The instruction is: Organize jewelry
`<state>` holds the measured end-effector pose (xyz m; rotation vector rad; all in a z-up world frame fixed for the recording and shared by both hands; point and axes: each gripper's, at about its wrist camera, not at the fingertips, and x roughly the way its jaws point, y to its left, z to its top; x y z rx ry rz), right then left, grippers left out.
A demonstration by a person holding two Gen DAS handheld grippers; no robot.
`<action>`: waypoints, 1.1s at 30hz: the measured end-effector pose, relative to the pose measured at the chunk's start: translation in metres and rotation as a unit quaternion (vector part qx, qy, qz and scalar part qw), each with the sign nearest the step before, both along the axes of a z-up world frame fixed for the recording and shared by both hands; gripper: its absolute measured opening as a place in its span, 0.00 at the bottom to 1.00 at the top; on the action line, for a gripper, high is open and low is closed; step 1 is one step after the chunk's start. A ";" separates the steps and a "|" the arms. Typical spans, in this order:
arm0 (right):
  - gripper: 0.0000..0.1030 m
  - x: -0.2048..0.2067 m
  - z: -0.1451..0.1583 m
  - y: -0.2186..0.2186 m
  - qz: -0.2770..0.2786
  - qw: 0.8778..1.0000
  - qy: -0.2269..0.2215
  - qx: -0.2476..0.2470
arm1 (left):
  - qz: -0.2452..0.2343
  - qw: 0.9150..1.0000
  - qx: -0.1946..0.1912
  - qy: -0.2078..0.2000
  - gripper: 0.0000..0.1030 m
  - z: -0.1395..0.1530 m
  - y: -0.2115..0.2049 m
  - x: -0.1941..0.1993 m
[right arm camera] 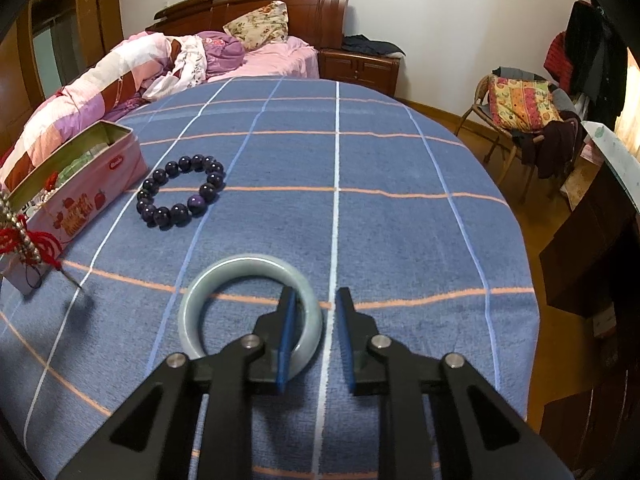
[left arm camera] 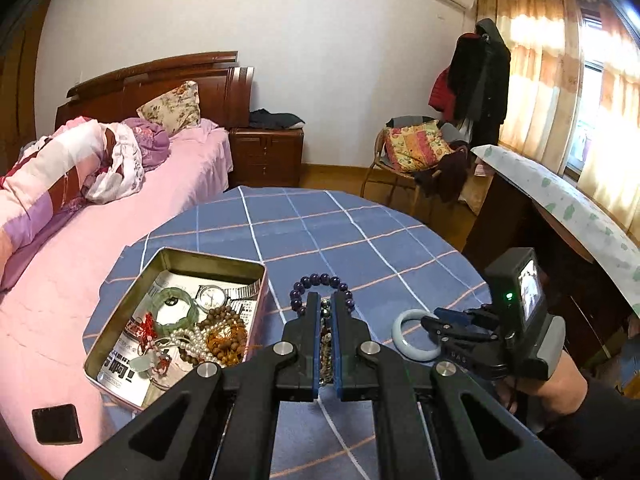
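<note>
A pale jade bangle (right arm camera: 248, 268) lies on the blue checked cloth (right arm camera: 380, 152). My right gripper (right arm camera: 316, 300) is open, its left finger inside the ring and its right finger outside. The bangle also shows in the left wrist view (left arm camera: 404, 336). My left gripper (left arm camera: 326, 304) is shut on a beaded strand with red tassels (right arm camera: 20, 236), held above the cloth. A dark purple bead bracelet (right arm camera: 182, 190) lies on the cloth just beyond the left gripper, seen there too (left arm camera: 322, 282). An open tin (left arm camera: 176, 264) holds a green bangle, a watch, pearls and wooden beads.
The cloth lies on a bed with pink sheet (left arm camera: 60, 280) and a rolled quilt (left arm camera: 52, 184). A dark flat object (left arm camera: 56, 424) lies on the sheet. A chair with cushion (right arm camera: 520, 108) and a desk (left arm camera: 560, 208) stand to the right.
</note>
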<state>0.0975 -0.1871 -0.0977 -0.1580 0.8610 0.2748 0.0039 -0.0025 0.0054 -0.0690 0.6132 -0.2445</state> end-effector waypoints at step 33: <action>0.48 -0.024 0.024 0.031 0.060 0.997 -0.035 0.016 | 0.035 0.998 -0.017 0.044 0.65 -0.015 0.021 0.014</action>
